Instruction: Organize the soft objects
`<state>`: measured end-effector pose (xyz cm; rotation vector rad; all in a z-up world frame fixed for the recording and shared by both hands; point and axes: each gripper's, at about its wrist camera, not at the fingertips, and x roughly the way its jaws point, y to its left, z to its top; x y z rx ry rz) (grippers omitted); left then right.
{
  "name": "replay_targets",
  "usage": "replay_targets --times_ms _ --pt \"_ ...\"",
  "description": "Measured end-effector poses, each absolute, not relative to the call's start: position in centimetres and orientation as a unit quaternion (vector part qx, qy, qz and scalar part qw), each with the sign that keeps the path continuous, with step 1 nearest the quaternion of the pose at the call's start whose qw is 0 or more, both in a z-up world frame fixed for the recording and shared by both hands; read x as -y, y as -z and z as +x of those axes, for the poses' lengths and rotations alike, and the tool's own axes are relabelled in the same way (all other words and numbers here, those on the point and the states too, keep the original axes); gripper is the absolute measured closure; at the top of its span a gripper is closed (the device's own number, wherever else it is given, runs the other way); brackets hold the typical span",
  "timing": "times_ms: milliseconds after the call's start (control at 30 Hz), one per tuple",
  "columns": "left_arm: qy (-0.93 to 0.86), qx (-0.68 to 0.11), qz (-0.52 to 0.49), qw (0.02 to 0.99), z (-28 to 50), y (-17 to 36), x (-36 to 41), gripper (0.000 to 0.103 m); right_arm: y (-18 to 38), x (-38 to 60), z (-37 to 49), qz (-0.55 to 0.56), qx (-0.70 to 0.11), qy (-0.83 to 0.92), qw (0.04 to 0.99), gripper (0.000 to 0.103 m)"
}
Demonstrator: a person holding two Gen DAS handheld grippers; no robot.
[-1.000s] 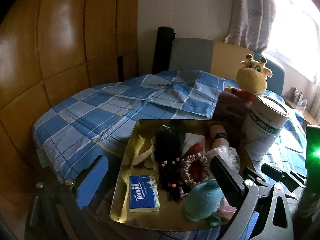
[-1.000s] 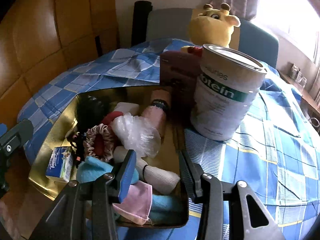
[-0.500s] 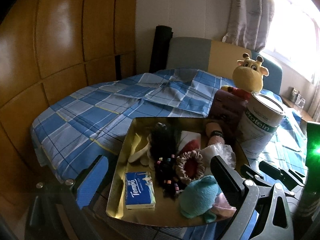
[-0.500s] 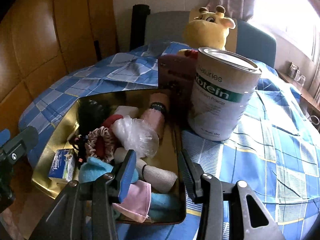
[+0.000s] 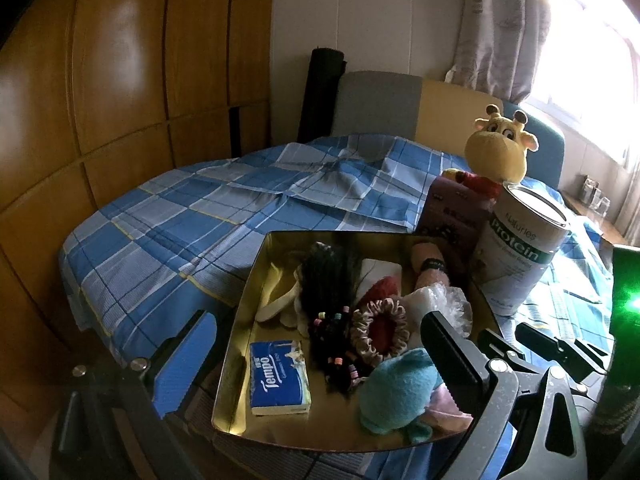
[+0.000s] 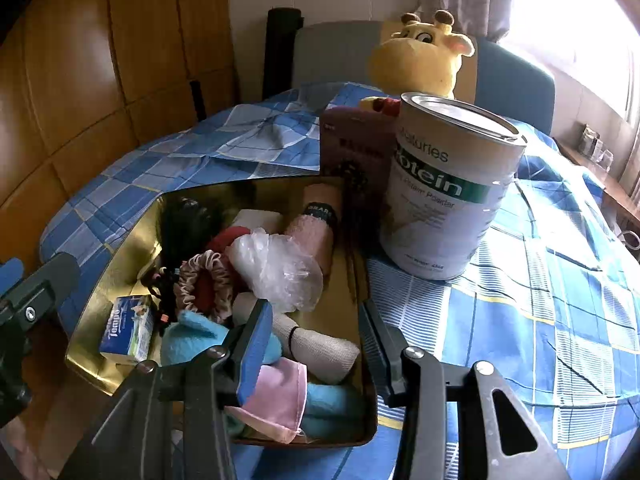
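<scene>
Fluffy fabrics (crinkly bag) in shiny tray (image 5: 240, 368)

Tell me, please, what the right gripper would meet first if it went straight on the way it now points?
Probably the white rolled cloth at the tray's near end: it lies just beyond the right gripper's open, empty jaws. Depth is hard to judge, so the clear plastic bag behind might come first.

My claw's fingers (image 6: 256, 344) wear blue pads on black frames. The gold tray (image 5: 240, 360) holds a blue-and-white tissue pack (image 5: 279, 376) at seven o'clock, a teal sock (image 5: 396, 392) at five and a beige-and-maroon scrunchie (image 5: 380, 330) in the middle. At one o'clock stand a white tin (image 6: 448, 196) with a green band and a yellow giraffe (image 6: 420, 60), all on blue, white and yellow checked cloth (image 5: 180, 232).
</scene>
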<state>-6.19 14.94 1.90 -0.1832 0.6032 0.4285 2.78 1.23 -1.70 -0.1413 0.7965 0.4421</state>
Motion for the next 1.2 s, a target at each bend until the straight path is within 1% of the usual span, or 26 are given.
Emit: replay_targets --times_ms 1200 --pt "-0.205 -0.304 -0.091 0.926 -6.02 -1.33 -14.9 0.0 1.97 -1.33 2.61 -0.068 -0.388 -0.215 0.894 0.058"
